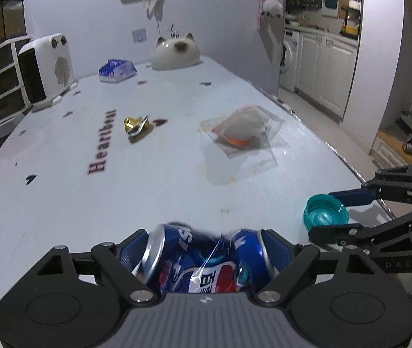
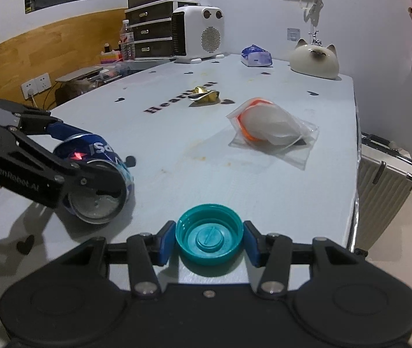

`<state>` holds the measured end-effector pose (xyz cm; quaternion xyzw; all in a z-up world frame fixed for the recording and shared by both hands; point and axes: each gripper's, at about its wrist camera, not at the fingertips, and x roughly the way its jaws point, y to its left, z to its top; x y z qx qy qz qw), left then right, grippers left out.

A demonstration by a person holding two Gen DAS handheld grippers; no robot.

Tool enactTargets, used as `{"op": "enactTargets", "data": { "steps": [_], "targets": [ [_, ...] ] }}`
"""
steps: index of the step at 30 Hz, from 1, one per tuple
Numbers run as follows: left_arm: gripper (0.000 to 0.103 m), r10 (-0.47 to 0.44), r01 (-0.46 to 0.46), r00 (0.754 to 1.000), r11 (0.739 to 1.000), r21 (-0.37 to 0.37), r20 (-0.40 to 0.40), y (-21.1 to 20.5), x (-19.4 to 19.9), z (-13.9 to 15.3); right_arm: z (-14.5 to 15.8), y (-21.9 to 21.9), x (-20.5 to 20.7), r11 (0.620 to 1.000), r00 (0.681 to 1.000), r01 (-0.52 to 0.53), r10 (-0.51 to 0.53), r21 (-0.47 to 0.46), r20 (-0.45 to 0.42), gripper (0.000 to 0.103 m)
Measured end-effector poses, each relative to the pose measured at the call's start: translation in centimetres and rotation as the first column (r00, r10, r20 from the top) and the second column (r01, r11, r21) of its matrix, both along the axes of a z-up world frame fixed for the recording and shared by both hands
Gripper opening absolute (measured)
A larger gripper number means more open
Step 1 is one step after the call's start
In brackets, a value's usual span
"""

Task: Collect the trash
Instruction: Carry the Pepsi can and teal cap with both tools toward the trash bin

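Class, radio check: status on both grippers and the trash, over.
Left gripper shut on crushed Pepsi can. Right gripper shut on teal bottle cap. Gold wrapper and clear plastic bag lie uncollected on table. Nothing blocking.

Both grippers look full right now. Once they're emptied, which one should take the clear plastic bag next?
Probably right. The plastic bag lies toward the table's right edge, ahead of the right gripper holding the teal cap. The left gripper, gripping the crushed can, would have to cross over.
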<state>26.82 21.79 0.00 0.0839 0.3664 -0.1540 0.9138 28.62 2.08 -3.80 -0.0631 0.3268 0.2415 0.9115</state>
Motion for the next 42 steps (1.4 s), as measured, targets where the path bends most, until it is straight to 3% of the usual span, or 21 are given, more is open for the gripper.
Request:
{"op": "enactTargets", "data": {
  "steps": [4,10,24,28,42],
  "targets": [
    [0.090,-0.014,0.012,0.999,1.000,-0.023,-0.052,0.7,-0.5,0.7,0.0,-0.4,-1.0,1.000,1.000,-0.001,0.001,0.017,-0.005,0.050],
    [0.090,-0.015,0.015,0.993,1.000,0.003,-0.117,1.0,-0.7,0.7,0.3,-0.8,-2.5,0.999,1.000,-0.018,0.018,0.036,-0.004,0.050],
    [0.094,0.036,-0.032,0.984,0.999,0.030,-0.174,-0.2,2.0,1.4,0.8,-1.3,-4.4,0.998,1.000,-0.029,0.029,0.051,0.007,0.050],
    [0.094,0.044,-0.030,0.979,0.997,0.073,-0.200,-0.9,2.5,0.8,0.7,-1.5,-4.3,0.998,1.000,-0.025,0.025,0.054,0.004,0.050],
    [0.082,0.063,-0.061,0.990,0.998,0.021,-0.128,-0.4,-0.5,1.6,1.1,-2.2,-4.7,0.997,1.000,-0.020,0.019,0.070,0.011,0.050]
  ]
}}
